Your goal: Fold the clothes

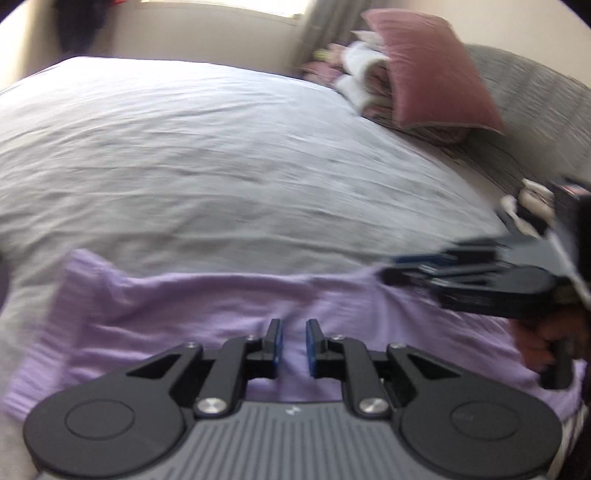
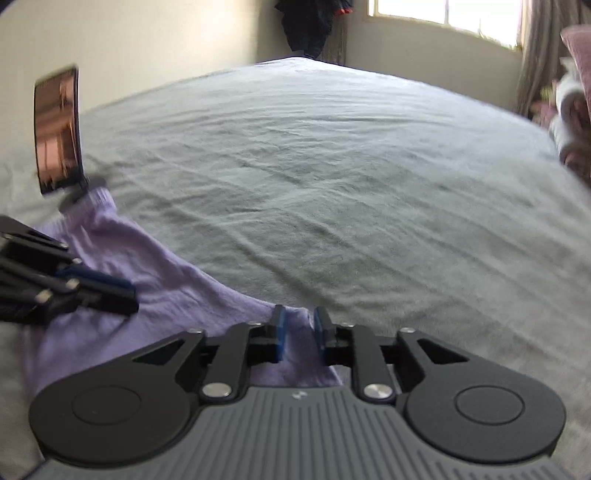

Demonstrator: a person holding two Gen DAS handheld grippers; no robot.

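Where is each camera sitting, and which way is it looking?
Left wrist: sits on the left gripper, looks across the bed toward a pink pillow; a hand shows.
Right wrist: sits on the right gripper, looks across the bed toward a window.
Both share the purple garment and each other's gripper.

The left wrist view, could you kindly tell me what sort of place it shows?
Most likely a bedroom: a wide bed under a pale sheet, a pink pillow at its head, and a curtained window. A lilac garment lies on it.
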